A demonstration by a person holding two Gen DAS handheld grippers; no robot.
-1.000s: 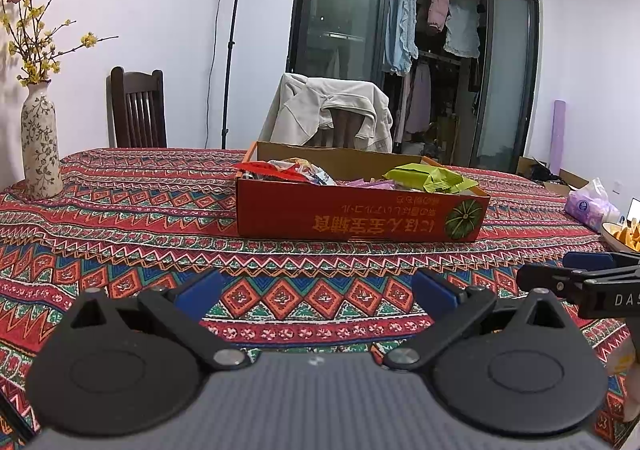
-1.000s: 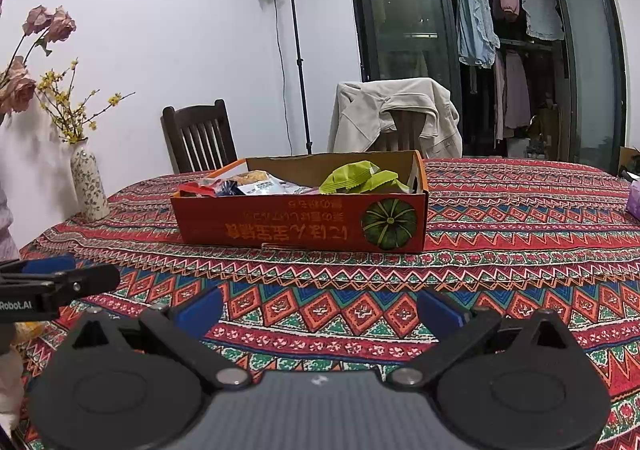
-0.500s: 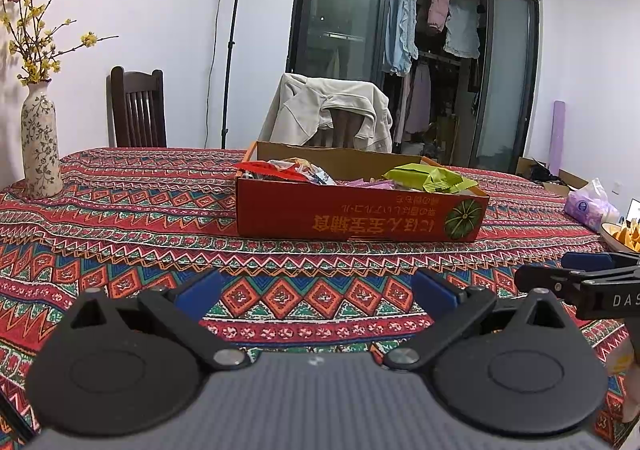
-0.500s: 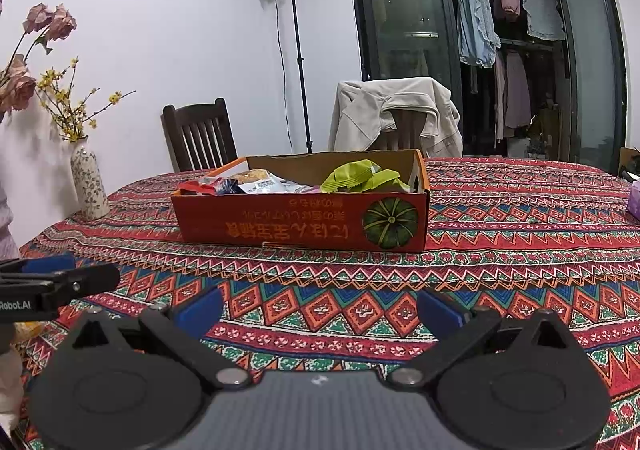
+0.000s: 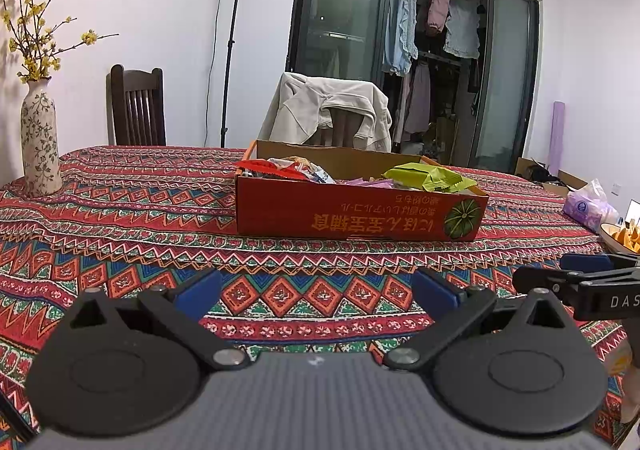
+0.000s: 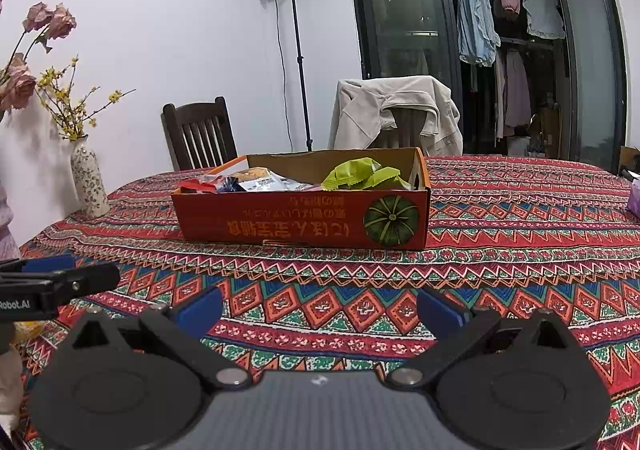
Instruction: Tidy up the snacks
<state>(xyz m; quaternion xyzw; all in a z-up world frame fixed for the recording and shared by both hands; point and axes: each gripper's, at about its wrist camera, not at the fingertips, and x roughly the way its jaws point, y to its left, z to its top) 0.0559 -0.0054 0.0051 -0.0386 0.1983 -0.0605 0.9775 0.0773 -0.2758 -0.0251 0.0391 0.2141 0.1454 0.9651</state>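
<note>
Left tongs [image 5: 316, 292]: hovering low over the surface [image 5: 120, 218], spread wide, gripping nothing.
Right tongs [image 6: 320, 304]: likewise gaping wide and empty, facing the box from nearby.
Snacks: lying in the cardboard box [image 6: 304, 218] mid-surface; green packets [image 6: 360, 176] piling at its right end, red and white packets [image 5: 284, 170] at its left.
Stage: snacks are already sitting in the box; whether sorting is starting or ending, I cannot tell.
Doing it well: if reaching in, coming over the near wall from above, pinching one packet by its crimped edge, avoiding crushing contents.
</note>
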